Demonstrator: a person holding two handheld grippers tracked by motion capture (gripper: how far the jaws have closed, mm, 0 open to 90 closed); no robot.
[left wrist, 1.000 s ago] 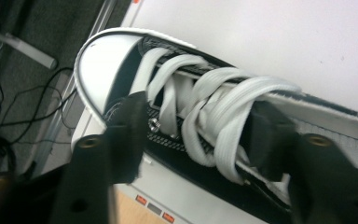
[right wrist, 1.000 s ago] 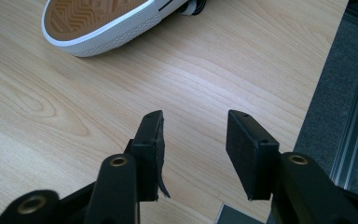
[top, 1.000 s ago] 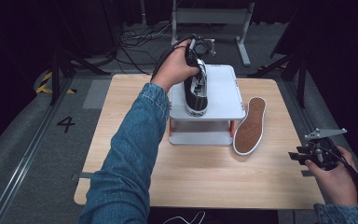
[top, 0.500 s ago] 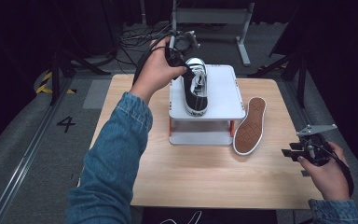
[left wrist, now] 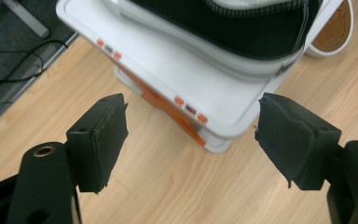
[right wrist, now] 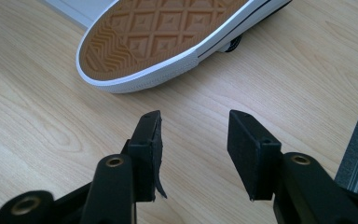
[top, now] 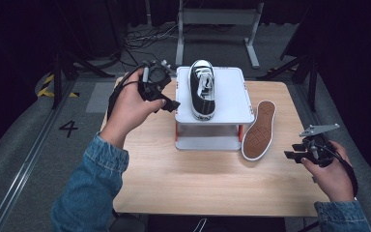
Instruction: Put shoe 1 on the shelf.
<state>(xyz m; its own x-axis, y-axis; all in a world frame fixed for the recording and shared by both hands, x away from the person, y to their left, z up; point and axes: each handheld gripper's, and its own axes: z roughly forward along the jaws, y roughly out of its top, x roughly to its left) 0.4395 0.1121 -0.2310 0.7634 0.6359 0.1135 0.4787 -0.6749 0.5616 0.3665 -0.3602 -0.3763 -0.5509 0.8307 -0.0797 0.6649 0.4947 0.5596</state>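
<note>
While left claw (top: 170,103) hangs released beside stand (top: 232,96), right claw (top: 293,155), part-released, should approach sole-up shoe (top: 258,130) squarely.

dark room, grey carpet floor (top: 24,145), light wood table (top: 212,179) in the middle, metal frame (top: 217,19) behind it, black cables (top: 142,41) on floor, "4" marking (top: 68,128) left, yellow-black tape (top: 46,87)
</note>
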